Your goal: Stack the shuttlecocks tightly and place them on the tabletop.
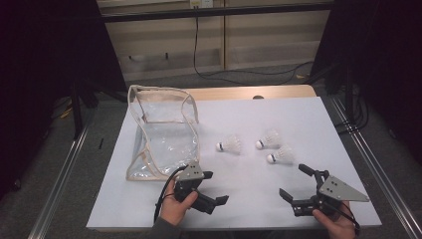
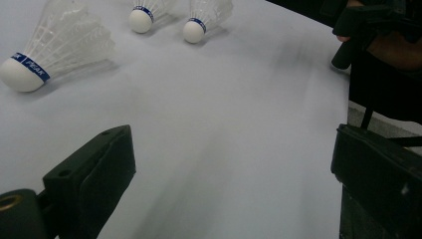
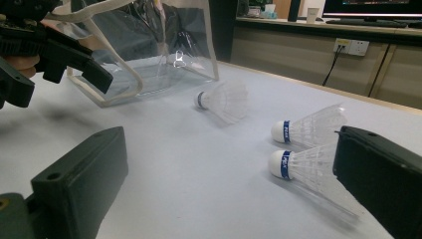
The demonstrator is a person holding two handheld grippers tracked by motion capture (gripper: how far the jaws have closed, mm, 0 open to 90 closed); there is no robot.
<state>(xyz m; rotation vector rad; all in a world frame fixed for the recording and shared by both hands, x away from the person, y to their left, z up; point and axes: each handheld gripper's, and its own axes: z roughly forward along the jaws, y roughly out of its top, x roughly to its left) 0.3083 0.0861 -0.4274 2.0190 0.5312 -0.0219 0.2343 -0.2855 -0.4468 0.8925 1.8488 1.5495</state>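
Note:
Three white shuttlecocks lie on their sides on the white table top (image 1: 249,199). In the high view they are the left shuttlecock (image 1: 230,145), the far one (image 1: 268,140) and the near right one (image 1: 280,156). A clear plastic bag (image 1: 161,132) with beige trim stands to their left, its opening towards them. My left gripper (image 1: 217,187) is open near the front edge, just in front of the bag. My right gripper (image 1: 293,181) is open too, in front of the near right shuttlecock (image 3: 308,169). Nothing is between either pair of jaws.
A strip of wooden table (image 1: 249,92) shows beyond the white sheet. A black cable (image 1: 209,69) runs over the floor behind it, and metal rails (image 1: 368,164) flank the table. In the left gripper view the nearest shuttlecock (image 2: 54,47) lies at the upper left.

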